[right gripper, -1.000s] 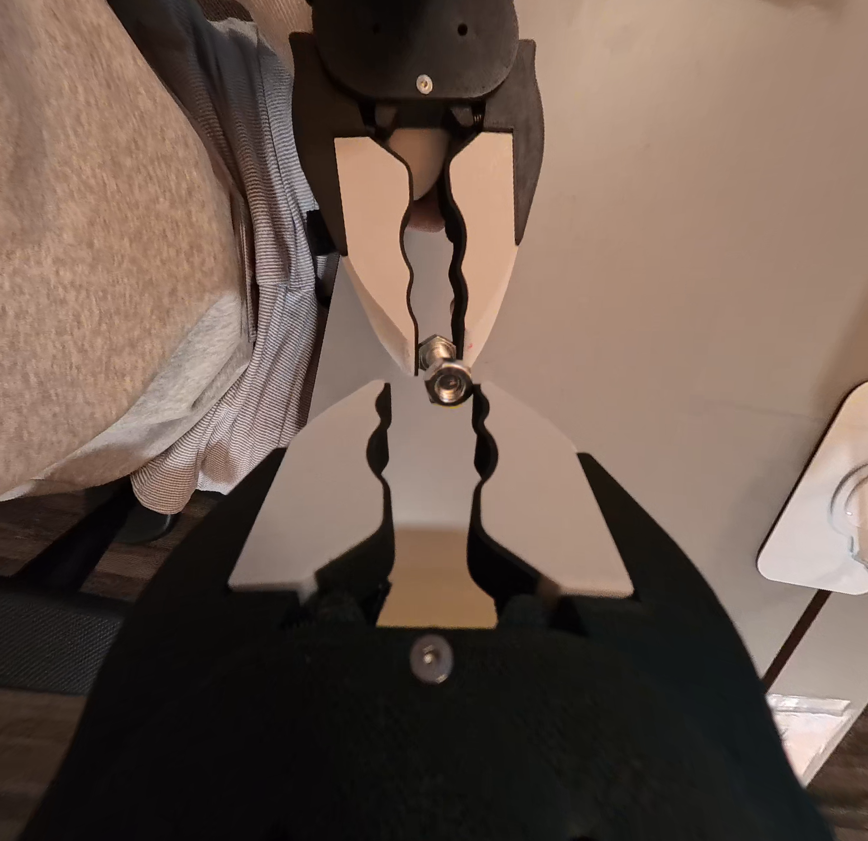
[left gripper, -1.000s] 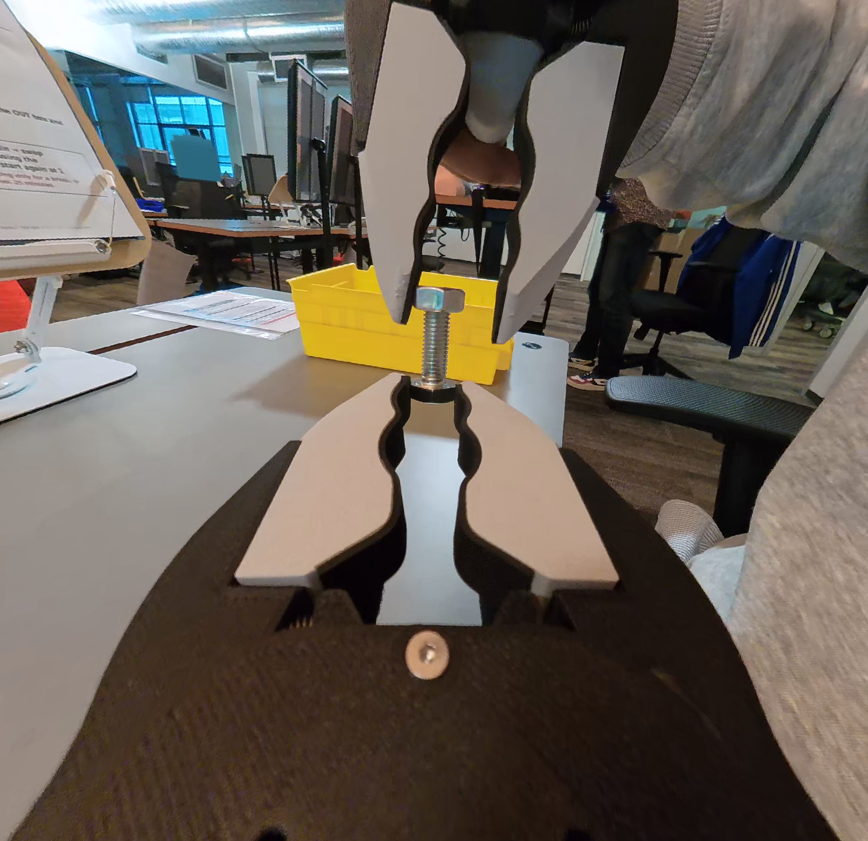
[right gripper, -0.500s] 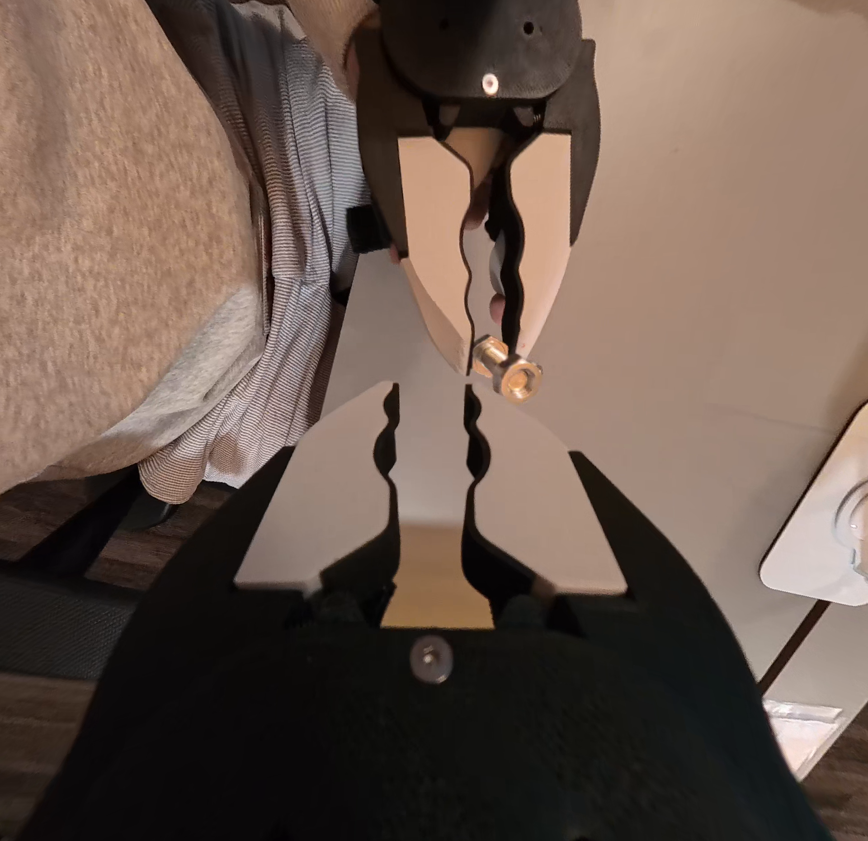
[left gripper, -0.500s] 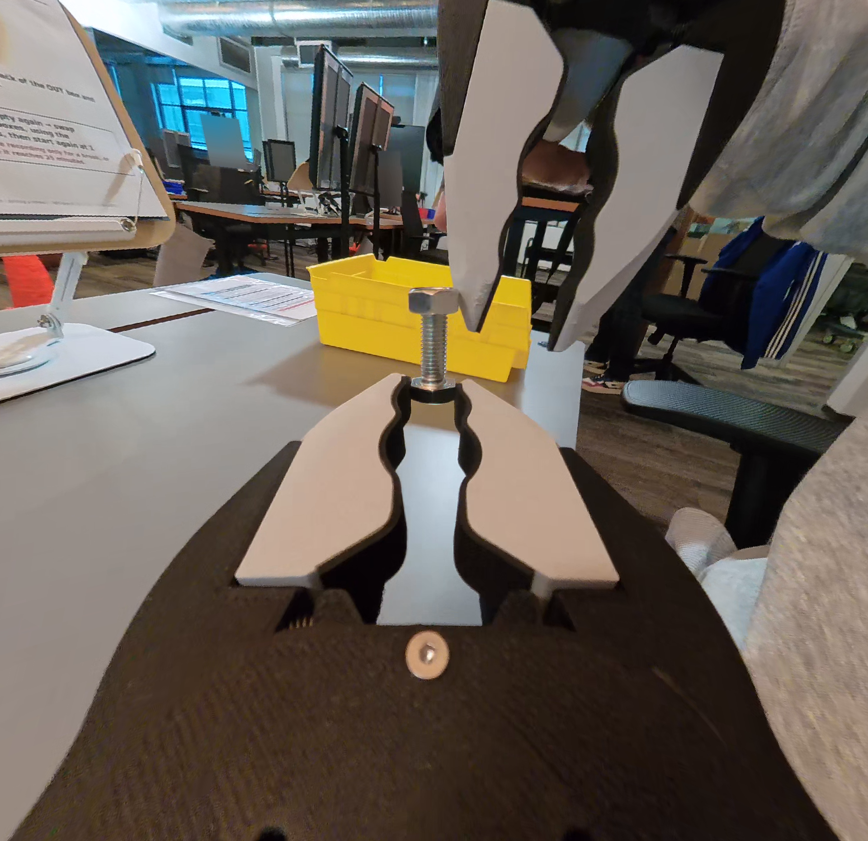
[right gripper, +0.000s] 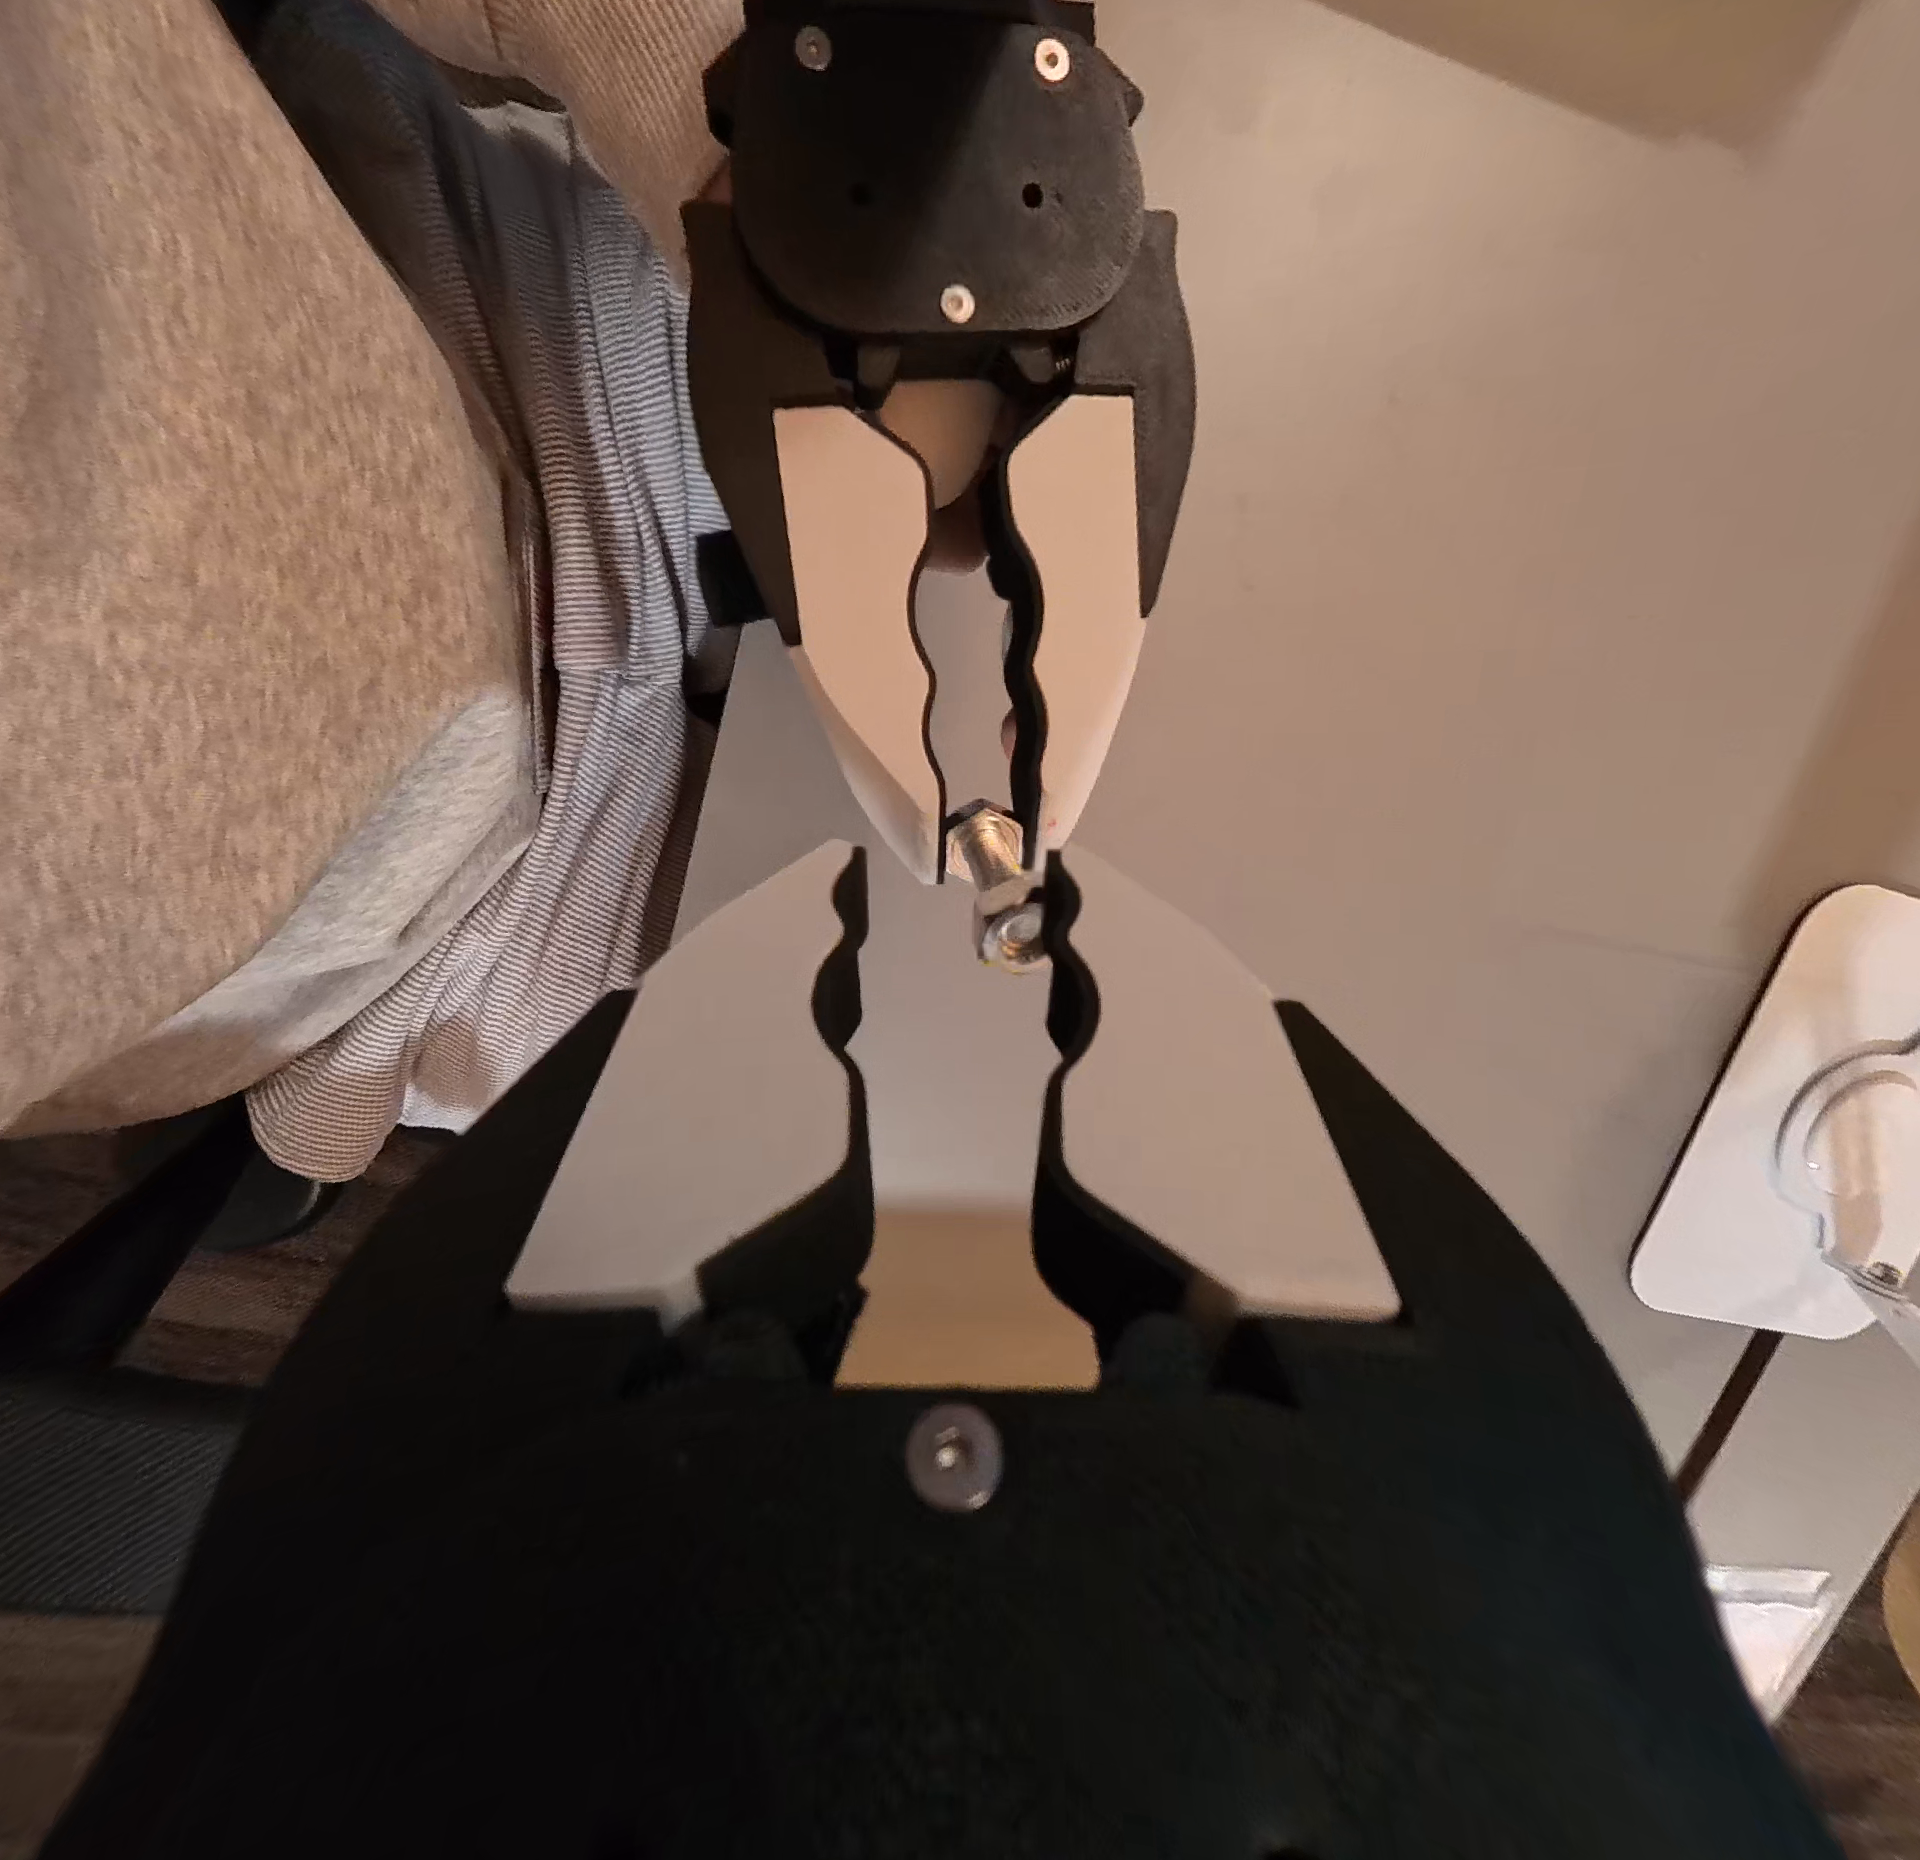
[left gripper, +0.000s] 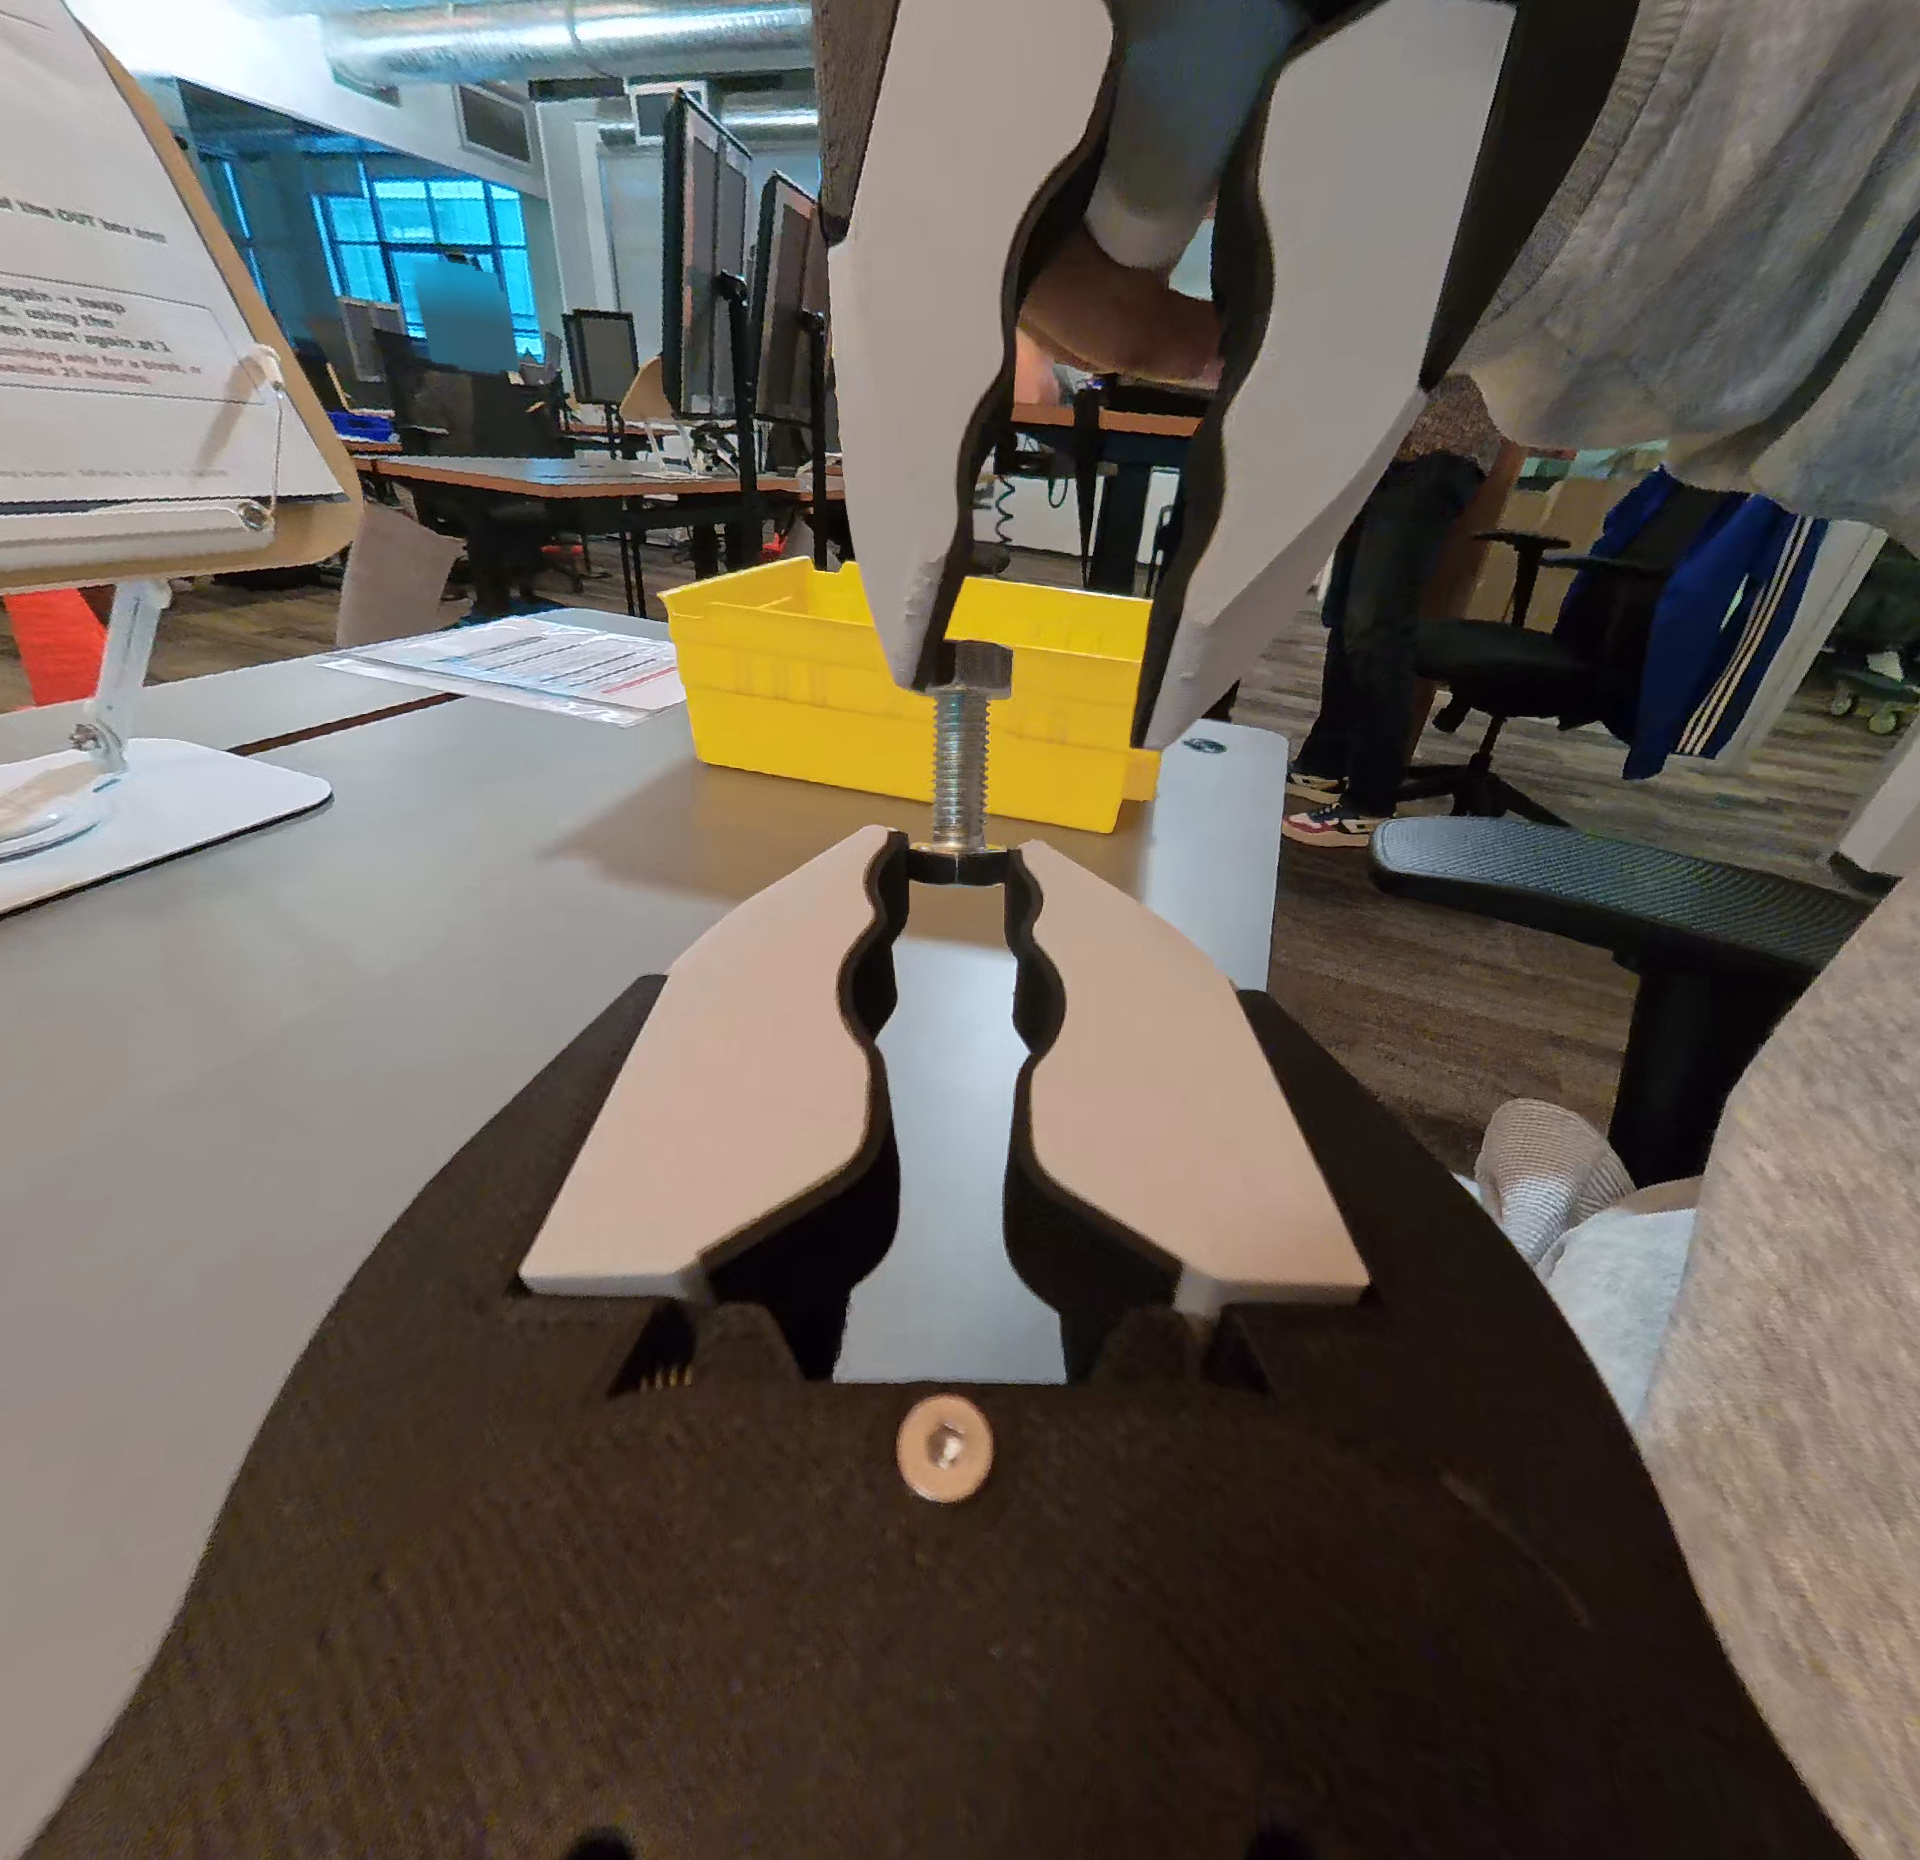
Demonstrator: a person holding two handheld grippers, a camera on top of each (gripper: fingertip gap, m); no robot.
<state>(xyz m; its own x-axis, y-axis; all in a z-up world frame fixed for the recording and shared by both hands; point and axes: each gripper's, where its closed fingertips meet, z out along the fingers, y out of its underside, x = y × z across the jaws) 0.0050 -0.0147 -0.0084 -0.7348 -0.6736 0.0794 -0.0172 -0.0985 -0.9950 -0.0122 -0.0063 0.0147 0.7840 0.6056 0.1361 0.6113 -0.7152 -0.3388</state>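
Observation:
My left gripper is shut on a dark hex nut at its fingertips. A silver bolt stands upright in the nut, head up. My right gripper comes down from above with its jaws open. One of its fingertips touches the side of the bolt head; the other stands apart to the right. In the right wrist view my right gripper is open, and the bolt head sits by its right finger. The left gripper also shows there, shut on the nut.
A grey table lies below. A yellow bin stands behind the bolt. A document stand with a white base is at the left, with a sheet beyond. An office chair and a person's grey sleeve are at the right. My two grippers' fingertips are within a few centimetres of each other.
My right gripper let go of the bolt head, swung off to one side, and has come back over it with its jaws wider. The left gripper kept its hold on the nut.

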